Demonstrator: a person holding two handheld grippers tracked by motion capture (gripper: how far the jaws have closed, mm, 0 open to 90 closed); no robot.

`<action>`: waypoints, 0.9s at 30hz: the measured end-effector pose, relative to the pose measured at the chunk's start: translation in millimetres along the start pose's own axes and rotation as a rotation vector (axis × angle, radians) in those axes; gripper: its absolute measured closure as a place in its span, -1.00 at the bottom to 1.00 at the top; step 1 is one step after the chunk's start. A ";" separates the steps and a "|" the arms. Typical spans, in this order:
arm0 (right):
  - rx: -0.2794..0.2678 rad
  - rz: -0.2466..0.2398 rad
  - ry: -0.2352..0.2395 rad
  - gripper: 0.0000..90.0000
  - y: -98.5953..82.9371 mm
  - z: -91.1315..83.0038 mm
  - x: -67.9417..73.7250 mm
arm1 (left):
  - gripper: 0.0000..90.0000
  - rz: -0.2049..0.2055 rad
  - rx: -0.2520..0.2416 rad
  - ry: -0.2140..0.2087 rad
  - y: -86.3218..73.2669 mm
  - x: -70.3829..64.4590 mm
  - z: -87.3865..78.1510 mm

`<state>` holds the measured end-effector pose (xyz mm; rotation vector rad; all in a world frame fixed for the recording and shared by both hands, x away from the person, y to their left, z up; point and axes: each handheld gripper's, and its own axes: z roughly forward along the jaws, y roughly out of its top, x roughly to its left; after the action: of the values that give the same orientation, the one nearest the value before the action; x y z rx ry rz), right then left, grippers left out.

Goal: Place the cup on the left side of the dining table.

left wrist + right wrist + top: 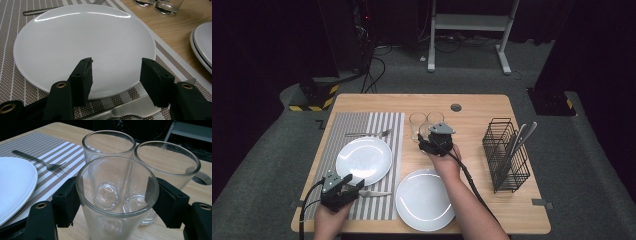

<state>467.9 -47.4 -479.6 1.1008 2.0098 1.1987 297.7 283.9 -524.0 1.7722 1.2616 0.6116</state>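
Clasping a clear glass (117,202) between its two black jaws, the right gripper (117,200) holds it upright, one pad pressed on each side of the wall just below the rim. Right behind that glass, farther along the jaws, stand two more glasses: one straight ahead (108,152) and one ahead and to the right (167,162), both upright on the wooden table (62,130) and close against each other. In the high view the right gripper (432,142) sits just on the near side of this pair, with the glasses (424,125) beyond its grey top plate. Off to the left of these jaws lies a fork (37,160) on the striped placemat (50,145), and nearer on that side is the edge of a white plate (15,185).

The left gripper (116,80) has its jaws spread wide, holding nothing, over the near rim of that same white plate (75,42) on the placemat (10,85). A knife (130,110) lies on the mat just beneath and between those jaws, next to the plate's near edge. Ahead past the plate is the fork (42,10); to the right is a second white plate (202,45) on bare wood. In the high view the left gripper (349,185) is well apart from the right one, and a black wire rack (507,155) with cutlery stands far to the right.
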 end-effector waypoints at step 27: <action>0.020 0.009 0.000 -0.53 -3.2 -1.0 1.3 | -0.04 -0.004 -0.006 -0.001 0.0 0.5 -0.9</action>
<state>465.3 -47.5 -482.1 1.1209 2.0227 1.1855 297.2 284.7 -523.5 1.7647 1.2608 0.6116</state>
